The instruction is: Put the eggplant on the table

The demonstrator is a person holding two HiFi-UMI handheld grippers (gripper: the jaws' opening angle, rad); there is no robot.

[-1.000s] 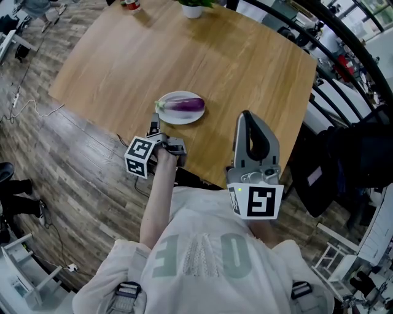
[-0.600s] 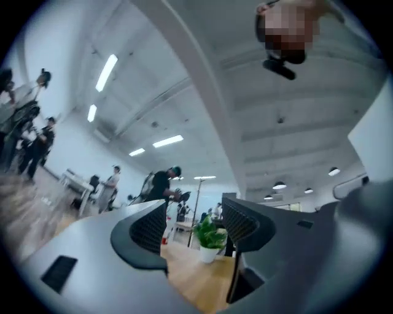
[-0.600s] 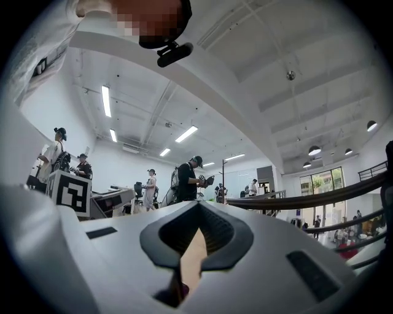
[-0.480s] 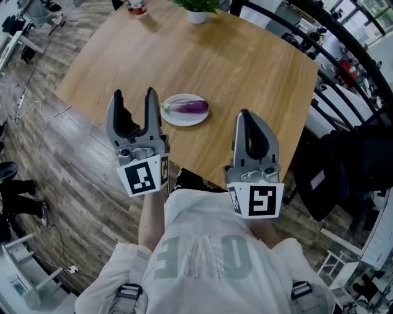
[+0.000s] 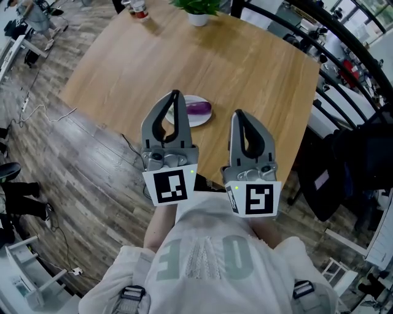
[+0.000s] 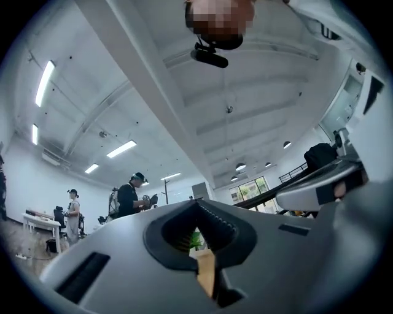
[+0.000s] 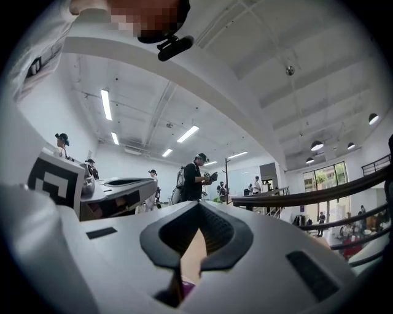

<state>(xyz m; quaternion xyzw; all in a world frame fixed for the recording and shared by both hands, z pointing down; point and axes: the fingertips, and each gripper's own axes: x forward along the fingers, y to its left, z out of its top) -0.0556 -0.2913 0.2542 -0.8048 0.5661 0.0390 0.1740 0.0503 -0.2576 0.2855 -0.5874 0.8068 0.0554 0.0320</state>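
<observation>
Little can be read; the person's pale shirt (image 5: pixel 202 260) carries large faint letters, seen upside down in the head view, one like an O, one like an E, the rest unclear; the marker cubes on the left gripper (image 5: pixel 175 97) and right gripper (image 5: pixel 238 115) bear only black square patterns.

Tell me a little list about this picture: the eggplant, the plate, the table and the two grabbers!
eggplant: purple, lying on the plate, partly hidden behind the left gripper in the head view
plate: white, on the table near the person's edge
table: wooden, potted plant at the far edge
left gripper: jaws together, holding nothing
right gripper: jaws together, holding nothing
job: not done, eggplant is on the plate
</observation>
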